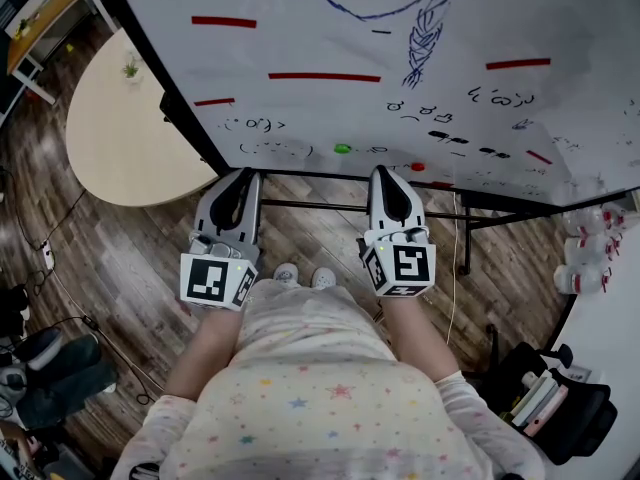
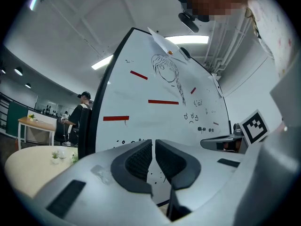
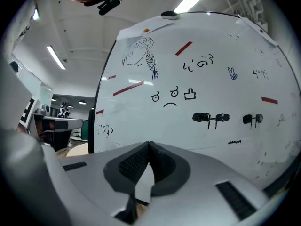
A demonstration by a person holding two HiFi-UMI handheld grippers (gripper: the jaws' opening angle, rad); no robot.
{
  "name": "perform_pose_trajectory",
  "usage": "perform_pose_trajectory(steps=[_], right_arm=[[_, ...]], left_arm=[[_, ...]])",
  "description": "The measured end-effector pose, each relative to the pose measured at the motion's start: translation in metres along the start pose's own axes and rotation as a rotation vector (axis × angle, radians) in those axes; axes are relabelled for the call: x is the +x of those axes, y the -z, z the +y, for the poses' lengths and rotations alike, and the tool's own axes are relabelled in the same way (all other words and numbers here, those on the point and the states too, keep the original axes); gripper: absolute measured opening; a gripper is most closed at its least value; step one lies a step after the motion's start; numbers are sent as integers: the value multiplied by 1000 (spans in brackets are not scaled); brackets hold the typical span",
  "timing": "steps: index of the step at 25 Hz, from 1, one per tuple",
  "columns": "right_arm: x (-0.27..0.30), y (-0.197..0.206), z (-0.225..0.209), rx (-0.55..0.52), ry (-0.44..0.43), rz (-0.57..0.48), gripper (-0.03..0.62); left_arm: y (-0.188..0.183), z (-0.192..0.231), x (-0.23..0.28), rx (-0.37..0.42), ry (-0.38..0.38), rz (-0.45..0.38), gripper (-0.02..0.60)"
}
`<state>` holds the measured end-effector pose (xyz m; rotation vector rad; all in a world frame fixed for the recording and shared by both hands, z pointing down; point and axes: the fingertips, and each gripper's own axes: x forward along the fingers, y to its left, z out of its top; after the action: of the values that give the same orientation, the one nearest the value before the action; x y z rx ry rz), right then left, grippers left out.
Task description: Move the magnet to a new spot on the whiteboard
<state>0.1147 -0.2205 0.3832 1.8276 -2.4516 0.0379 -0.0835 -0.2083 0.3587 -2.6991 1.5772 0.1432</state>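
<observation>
Wood-plank flooring lies under a tilted white whiteboard that fills the top of the head view, covered in doodles and red bars. Only this view shows the small round green magnet, tiny and blurred, low on the board at upper centre. A small round red magnet sits to its right. Both gripper views hide these two behind their own bodies. The left gripper holds its pads a thin slit apart, empty. The right gripper has its tips pressed together on nothing. Only the left gripper view shows a seated person in a cap, at middle left.
</observation>
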Motion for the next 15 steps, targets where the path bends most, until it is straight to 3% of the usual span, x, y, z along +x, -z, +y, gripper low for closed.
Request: perform_pose_trajectory(steps=[15], right_arm=[[-17, -15, -1, 23, -36, -68, 2]], left_arm=[[3, 2, 1, 32, -7, -15, 26]])
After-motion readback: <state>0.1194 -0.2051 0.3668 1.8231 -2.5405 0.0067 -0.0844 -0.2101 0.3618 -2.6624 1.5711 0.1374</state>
